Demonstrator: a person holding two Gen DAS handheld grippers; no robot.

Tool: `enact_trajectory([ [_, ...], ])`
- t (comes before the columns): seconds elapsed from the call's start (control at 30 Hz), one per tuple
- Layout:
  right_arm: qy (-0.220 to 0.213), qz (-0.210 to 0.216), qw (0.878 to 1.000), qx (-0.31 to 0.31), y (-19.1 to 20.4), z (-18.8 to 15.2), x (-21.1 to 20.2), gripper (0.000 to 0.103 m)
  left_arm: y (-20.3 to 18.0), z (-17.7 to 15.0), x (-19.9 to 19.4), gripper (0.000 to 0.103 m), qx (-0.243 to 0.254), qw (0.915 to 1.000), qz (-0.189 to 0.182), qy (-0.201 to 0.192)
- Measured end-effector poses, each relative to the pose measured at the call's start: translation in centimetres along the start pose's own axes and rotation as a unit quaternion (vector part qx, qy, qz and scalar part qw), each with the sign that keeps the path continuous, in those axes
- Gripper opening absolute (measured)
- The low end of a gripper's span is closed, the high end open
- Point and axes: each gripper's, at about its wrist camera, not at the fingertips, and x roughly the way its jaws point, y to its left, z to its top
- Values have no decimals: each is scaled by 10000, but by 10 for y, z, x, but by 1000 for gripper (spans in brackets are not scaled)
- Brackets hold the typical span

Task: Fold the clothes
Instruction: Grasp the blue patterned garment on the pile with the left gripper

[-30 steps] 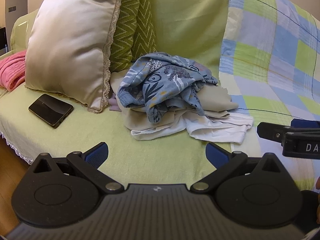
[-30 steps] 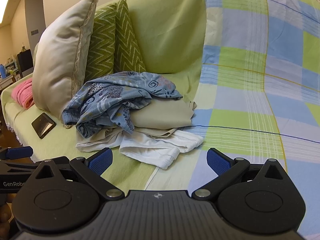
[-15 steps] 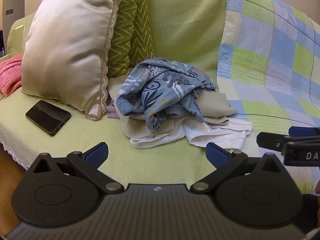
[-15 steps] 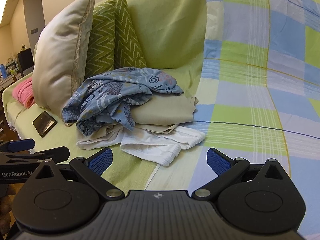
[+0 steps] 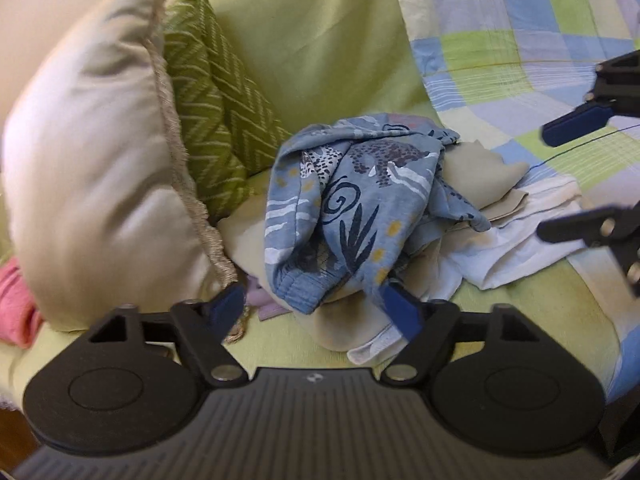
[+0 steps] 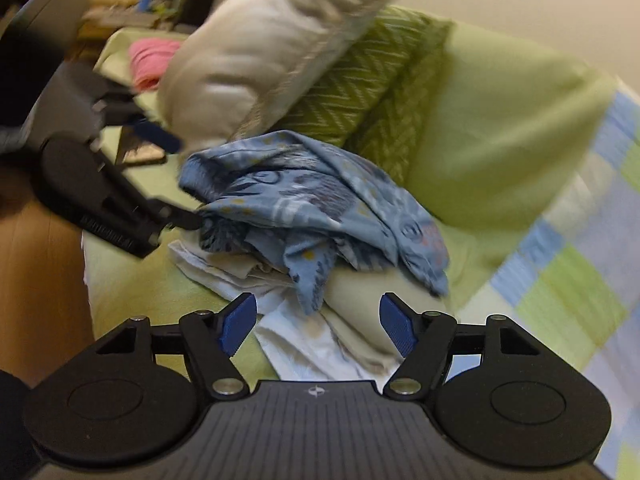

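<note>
While you are holding the left claw [image 5: 314,310] low over the sofa [image 5: 320,60], its blue fingers are standing wide apart and gripping nothing. In the left wrist view, the blue patterned garment [image 5: 360,200] is lying crumpled on top of the clothes pile, and its hem is hanging just ahead of the gap between your fingertips. Under it a beige garment [image 5: 476,176] and a white garment [image 5: 516,236] are spreading out toward the checked blanket [image 5: 540,32] on the right. A cream pillow [image 5: 100,160] is leaning at the left with a green zigzag cushion [image 5: 216,100] behind it, and a pink cloth [image 5: 16,304] is showing at the left edge. The right claw [image 5: 576,176] is coming in from the right edge, spread wide over the white garment and not touching it as far as you can tell.

Turning to the right wrist view, your right claw [image 6: 318,328] is standing wide open and empty, hovering over the near end of the pile, above the white garment [image 6: 304,340] and the beige garment [image 6: 368,292]. The blue patterned garment [image 6: 320,204] is draping over the heap just beyond. At the left, the left claw [image 6: 176,184] is reaching toward that garment's far edge; the view is blurred, so you cannot tell whether a finger is touching the cloth. The cream pillow [image 6: 260,52] and the green zigzag cushion [image 6: 360,92] are leaning behind, on the sofa [image 6: 500,140].
</note>
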Motion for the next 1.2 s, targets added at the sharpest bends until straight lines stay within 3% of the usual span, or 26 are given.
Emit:
enact_trajectory([
  [0.13,-387,-146,9919,-1204,29,11,16,69,25,3,8,59,-303,9986,-413,-163],
  [0.3,-542,-192,9659,-2524,55,17,39,68,46,8,5,55,-541,9940,-936,-193],
  [0.43,-618,-234,9432,-3255,67,15,57,60,50,1,8,55,-515,9939,-969,-92],
  [0.57,-628,-233,9220,-3814,74,15,72,51,56,-4,20,28,-679,9925,-1016,41],
  [0.67,-628,-154,9105,-4084,80,16,80,46,57,-4,24,20,-713,9921,-1031,36],
  [0.7,-597,-143,9114,-4068,80,17,82,38,58,-3,23,20,-737,9920,-1026,7],
  [0.73,-572,-143,9133,-4031,79,18,84,8,59,-2,21,19,-786,9916,-1027,-31],
  [0.77,-612,-170,9204,-3858,75,21,80,0,61,-2,19,19,-834,9912,-1027,-68],
  [0.87,-841,-365,9431,-3197,56,29,59,0,69,9,4,18,-917,9899,-1031,-314],
  [1.0,-1141,-868,9687,-2025,0,50,5,0,76,50,-21,18,-816,9873,-1119,-778],
  [1.2,-1538,-1550,9750,-420,-81,65,-102,0,68,139,-85,18,-632,9689,-1506,-1859],
])
